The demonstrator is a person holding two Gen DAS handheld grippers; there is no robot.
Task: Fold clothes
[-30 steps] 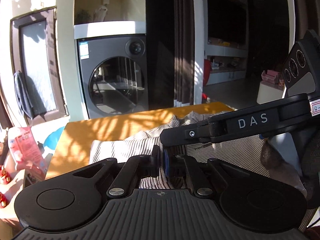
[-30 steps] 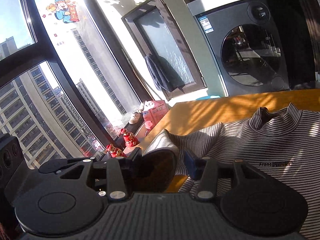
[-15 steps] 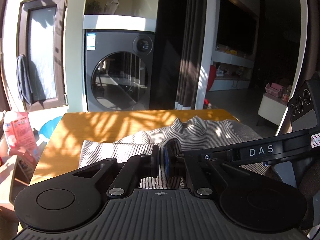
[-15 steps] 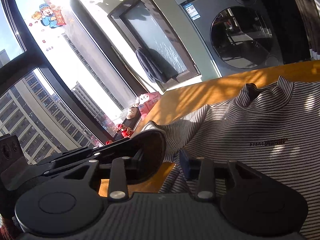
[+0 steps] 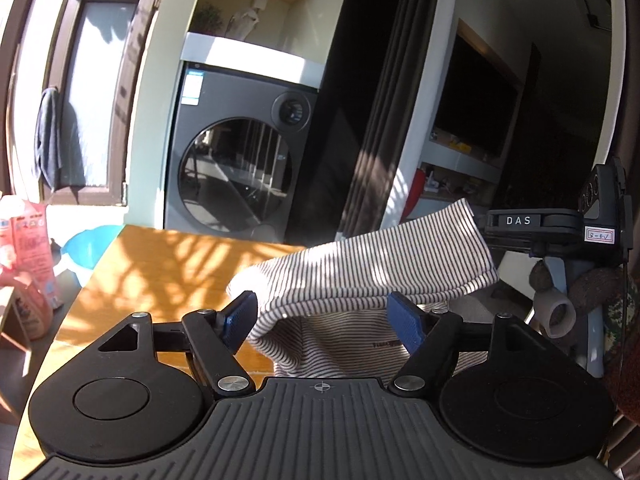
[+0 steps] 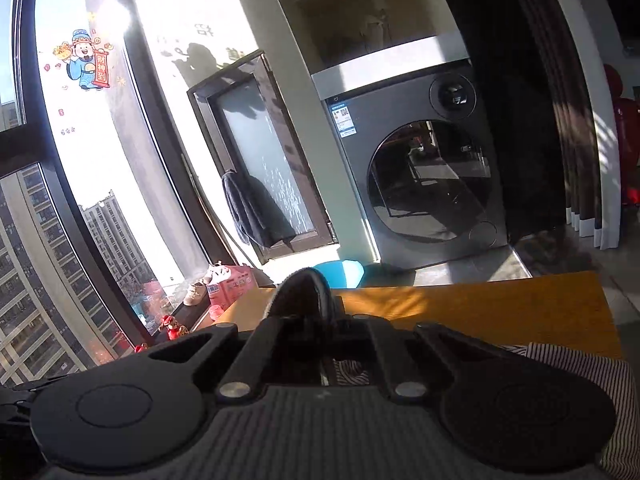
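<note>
A white shirt with thin dark stripes [image 5: 344, 344] lies on the wooden table [image 5: 160, 272]. One sleeve [image 5: 360, 264] is lifted off it and stretches up to the right, where my right gripper [image 5: 482, 226] pinches its cuff. In the right wrist view that gripper [image 6: 320, 322] is shut, with a dark fold of the sleeve [image 6: 304, 292] bulging above its tips. The left gripper [image 5: 322, 318] is low over the shirt and its jaws are opening. Its blue pads [image 5: 240, 316] stand wide apart, with fabric between them that they do not press.
A grey washing machine [image 5: 240, 176] stands beyond the table's far edge, with a blue basin [image 5: 90, 248] and a pink bag [image 5: 28, 240] to the left. Tall windows [image 6: 92, 160] run along that side. A person's camouflage sleeve [image 5: 624, 300] is at the right.
The left gripper has gone from shut to wide open. The right gripper has closed on the sleeve, lifted it and carried it across to the right.
</note>
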